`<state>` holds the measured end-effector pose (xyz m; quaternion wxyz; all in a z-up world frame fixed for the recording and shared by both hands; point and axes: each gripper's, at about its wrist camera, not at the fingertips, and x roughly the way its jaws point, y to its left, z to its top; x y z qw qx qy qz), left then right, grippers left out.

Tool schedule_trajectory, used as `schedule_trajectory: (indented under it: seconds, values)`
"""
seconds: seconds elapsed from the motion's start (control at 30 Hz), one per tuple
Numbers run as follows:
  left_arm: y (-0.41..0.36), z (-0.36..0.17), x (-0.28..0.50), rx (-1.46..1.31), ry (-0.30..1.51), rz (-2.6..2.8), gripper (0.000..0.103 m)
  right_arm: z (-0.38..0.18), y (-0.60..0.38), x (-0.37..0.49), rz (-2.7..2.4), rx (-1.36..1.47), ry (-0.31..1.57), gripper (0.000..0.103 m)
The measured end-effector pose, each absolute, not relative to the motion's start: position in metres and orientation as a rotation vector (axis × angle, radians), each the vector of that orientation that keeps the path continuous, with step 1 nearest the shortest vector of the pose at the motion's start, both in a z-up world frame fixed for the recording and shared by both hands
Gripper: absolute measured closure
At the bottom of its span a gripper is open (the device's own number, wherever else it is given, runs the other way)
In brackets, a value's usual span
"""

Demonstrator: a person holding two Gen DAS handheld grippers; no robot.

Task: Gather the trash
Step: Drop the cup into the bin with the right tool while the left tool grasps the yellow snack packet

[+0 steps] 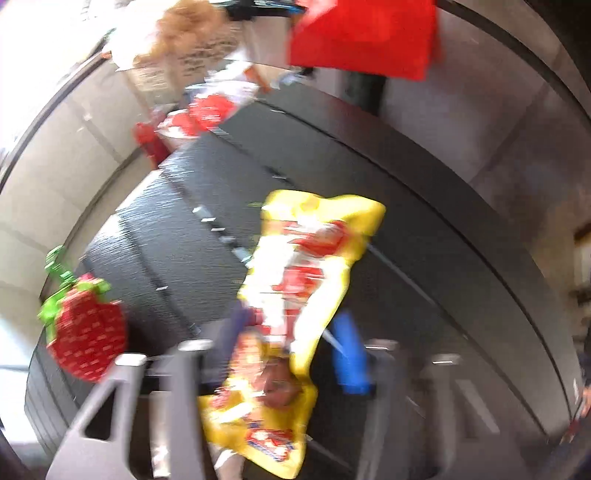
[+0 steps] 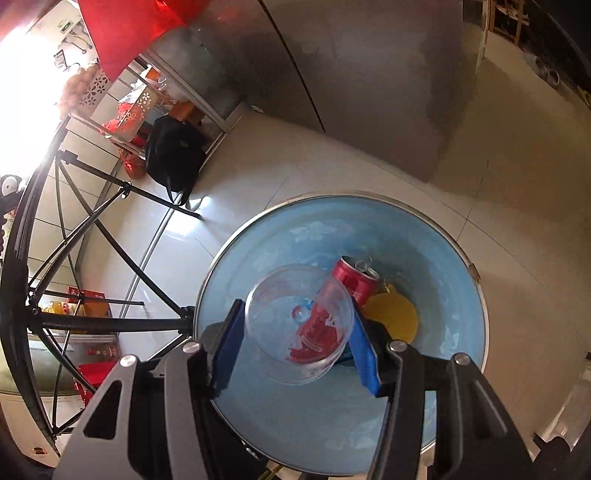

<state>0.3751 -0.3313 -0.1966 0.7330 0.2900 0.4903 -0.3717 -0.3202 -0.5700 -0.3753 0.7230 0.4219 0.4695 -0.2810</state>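
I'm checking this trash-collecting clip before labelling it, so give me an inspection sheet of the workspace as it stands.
Surface: dark table in the left view; pale tiled floor in the right view.
Job's things: yellow wrapper on the table; clear cup above the blue bin; red can and yellow disc in the bin.
Clutter: strawberry pouch at the table edge; red packets at the far end.
Grippers: left gripper closing around the wrapper, view blurred; right gripper shut on the cup.
Cables: nothing seen.
Surroundings: black frame, black bag, red sheet.
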Motion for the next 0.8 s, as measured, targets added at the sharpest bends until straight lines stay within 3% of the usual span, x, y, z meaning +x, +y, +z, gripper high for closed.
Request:
schedule_trajectory:
  seconds: [0.13, 0.5, 0.63, 0.8]
  values:
    - [-0.325, -0.193, 0.368, 0.630, 1.052, -0.798, 0.081, -0.376, -0.569, -0.323, -0.624, 0.944, 1.024, 0.049]
    - [-0.309, -0.168, 0.337, 0.495, 0.979, -0.873, 0.083, -0.404, -0.562, -0.325, -0.646, 0.929, 1.118, 0.047]
    - [-0.299, -0.140, 0.319, 0.408, 0.908, -0.932, 0.084, -0.421, -0.562, -0.324, -0.685, 0.930, 1.150, 0.017]
    - [-0.283, -0.094, 0.281, 0.304, 0.816, -1.024, 0.084, -0.418, -0.561, -0.333, -0.708, 0.928, 1.116, 0.017]
